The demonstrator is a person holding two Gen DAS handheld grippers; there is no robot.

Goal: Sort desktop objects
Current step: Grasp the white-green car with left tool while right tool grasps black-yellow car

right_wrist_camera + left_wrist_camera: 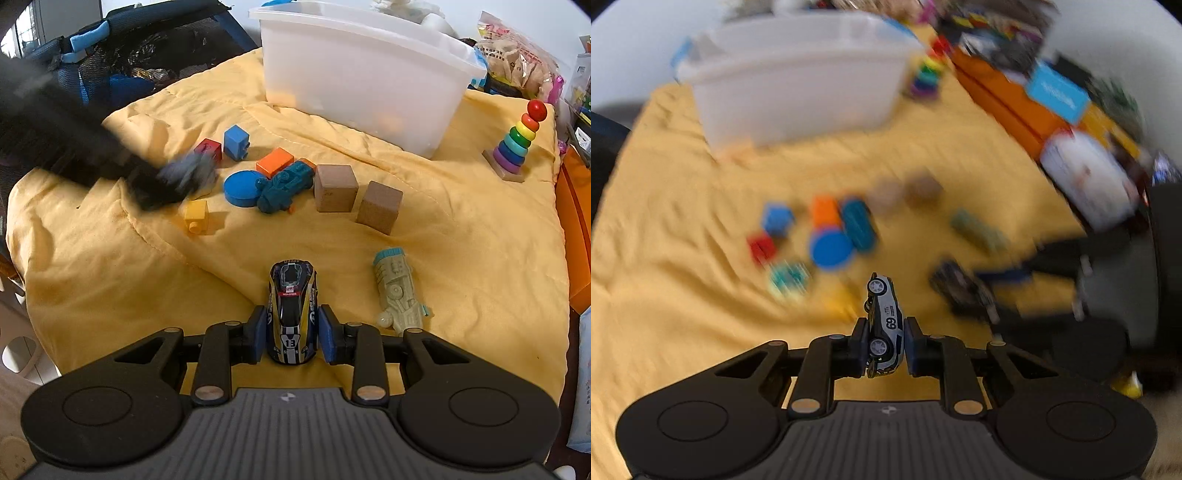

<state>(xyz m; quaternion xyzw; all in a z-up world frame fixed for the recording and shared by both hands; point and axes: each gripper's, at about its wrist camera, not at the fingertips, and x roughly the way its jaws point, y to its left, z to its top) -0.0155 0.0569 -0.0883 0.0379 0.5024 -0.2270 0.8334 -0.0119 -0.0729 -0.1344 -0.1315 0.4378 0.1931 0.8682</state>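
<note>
White toy car (885, 325), sideways, is clamped in the left tool (885, 345), a blur elsewhere; right tool (292, 334) brackets black car (292, 312).

The white toy car (884, 325) has the number 69 on its side, in black; there are some tiny dark words above the 69, too small to read; the black and yellow toy car (291, 314) has the number 13 on its front end, white on a dark patch; it has small words along its sides and a little red label on its top, but they are too small to make out; the blue box (1057, 94) has white writing, too blurry to read.
</note>
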